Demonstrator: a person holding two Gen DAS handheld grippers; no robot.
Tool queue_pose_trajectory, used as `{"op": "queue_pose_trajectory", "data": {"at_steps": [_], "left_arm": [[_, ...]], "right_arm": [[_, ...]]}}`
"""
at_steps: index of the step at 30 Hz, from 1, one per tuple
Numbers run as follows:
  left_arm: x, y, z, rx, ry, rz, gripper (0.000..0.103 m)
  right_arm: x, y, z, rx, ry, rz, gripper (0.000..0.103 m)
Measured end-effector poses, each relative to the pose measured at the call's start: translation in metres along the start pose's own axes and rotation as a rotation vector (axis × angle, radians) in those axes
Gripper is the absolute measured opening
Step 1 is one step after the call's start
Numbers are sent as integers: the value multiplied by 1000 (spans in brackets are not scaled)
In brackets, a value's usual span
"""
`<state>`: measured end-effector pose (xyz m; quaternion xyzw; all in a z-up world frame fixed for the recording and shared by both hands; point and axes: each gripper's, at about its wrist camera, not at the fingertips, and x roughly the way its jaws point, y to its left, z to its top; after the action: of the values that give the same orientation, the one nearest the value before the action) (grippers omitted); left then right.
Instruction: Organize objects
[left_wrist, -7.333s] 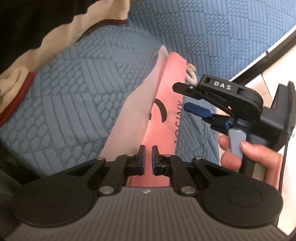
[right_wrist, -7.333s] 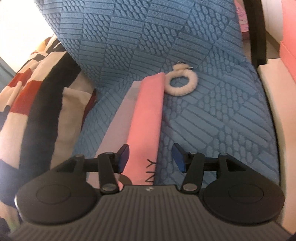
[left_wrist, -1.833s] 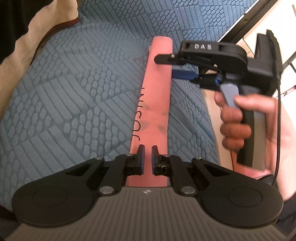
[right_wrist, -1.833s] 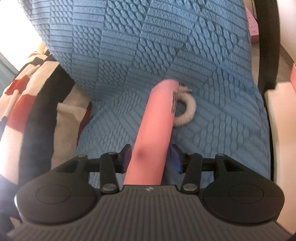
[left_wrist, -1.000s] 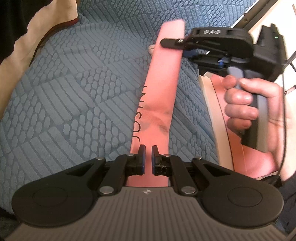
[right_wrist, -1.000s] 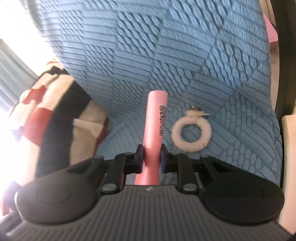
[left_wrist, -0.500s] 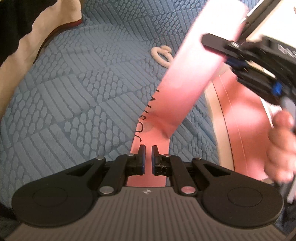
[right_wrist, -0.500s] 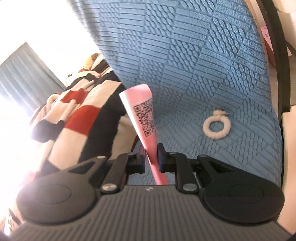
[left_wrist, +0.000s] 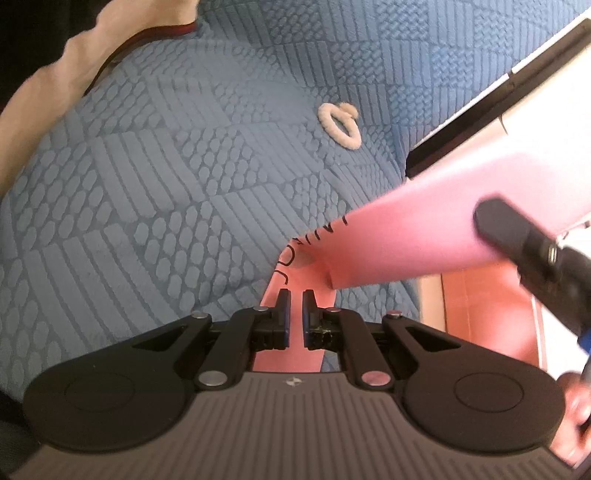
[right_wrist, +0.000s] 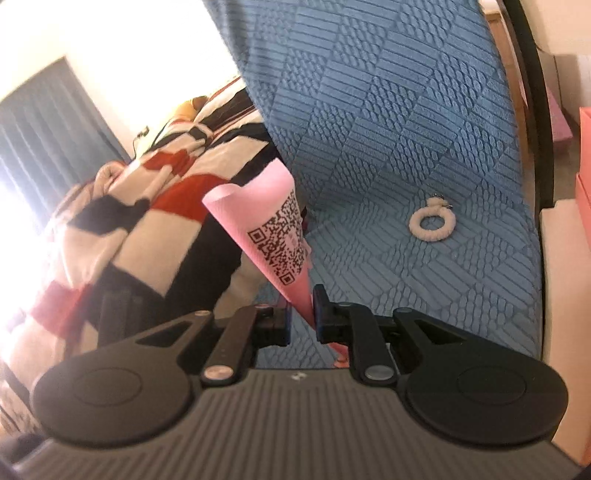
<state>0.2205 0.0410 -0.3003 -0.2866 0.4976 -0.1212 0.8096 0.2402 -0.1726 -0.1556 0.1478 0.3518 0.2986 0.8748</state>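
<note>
We hold our left gripper (left_wrist: 294, 314) low over the bed (left_wrist: 155, 192), tilted downward, its fingers (left_wrist: 283, 308) nearly together and pinching the near end of the pink sheet (left_wrist: 424, 229). Our right gripper (right_wrist: 301, 314) is raised above the bed, to the right of the left one, fingers (right_wrist: 320, 308) clamped on the sheet's other end so it stands up between them. In the left view that gripper is a dark blur, with our right hand (left_wrist: 576, 413) gripping its handle lower down.
</note>
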Motion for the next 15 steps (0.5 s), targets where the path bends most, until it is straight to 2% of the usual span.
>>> {"op": "queue_pose_trajectory", "data": {"at_steps": [4, 9, 13, 15], "left_arm": [[-13, 5, 5, -31, -47, 0, 10], [-33, 16, 14, -91, -116, -36, 9], [-48, 28, 23, -138, -142, -96, 9], [-50, 31, 26, -140, -124, -140, 9]], "right_arm": [[-3, 6, -9, -26, 15, -10, 14], [-5, 18, -24, -94, 63, -13, 14], [4, 26, -44, -138, 152, 11, 14], [11, 30, -54, -169, 205, 20, 14]]}}
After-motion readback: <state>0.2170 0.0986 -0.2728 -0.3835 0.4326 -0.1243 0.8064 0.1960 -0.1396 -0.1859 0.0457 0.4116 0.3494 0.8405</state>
